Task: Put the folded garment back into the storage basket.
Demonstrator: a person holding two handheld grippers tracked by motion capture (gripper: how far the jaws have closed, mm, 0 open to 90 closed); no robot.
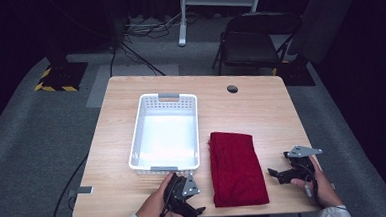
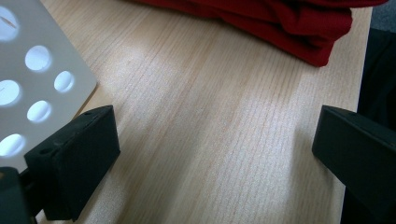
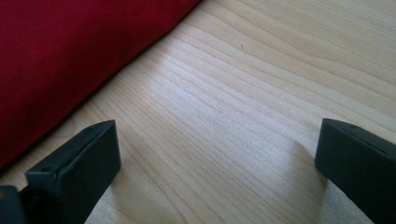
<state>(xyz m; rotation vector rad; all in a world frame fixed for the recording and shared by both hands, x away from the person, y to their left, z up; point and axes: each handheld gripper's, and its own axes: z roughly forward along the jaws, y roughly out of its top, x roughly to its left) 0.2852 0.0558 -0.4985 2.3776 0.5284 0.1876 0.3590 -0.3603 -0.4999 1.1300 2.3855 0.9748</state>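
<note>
Cloth: a folded red cloth (image 1: 236, 169) lies flat on the worktop (image 1: 261, 110), near its front edge, between the two tools.
Basket: a white basket (image 1: 165, 132) stands just left of the cloth, apart from it.
Left tool: the left tool (image 1: 186, 201) rests at the front edge below the basket, jaws wide apart over bare wood, holding nothing.
Right tool: the right tool (image 1: 279, 174) sits right of the cloth, jaws wide, nothing between them; the cloth edge lies beside its left jaw.

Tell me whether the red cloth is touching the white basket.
Apart. The high view shows a strip of bare table between the red cloth and the white basket; the cloth lies just to the basket's right, its edge clear of the basket's wall.
</note>
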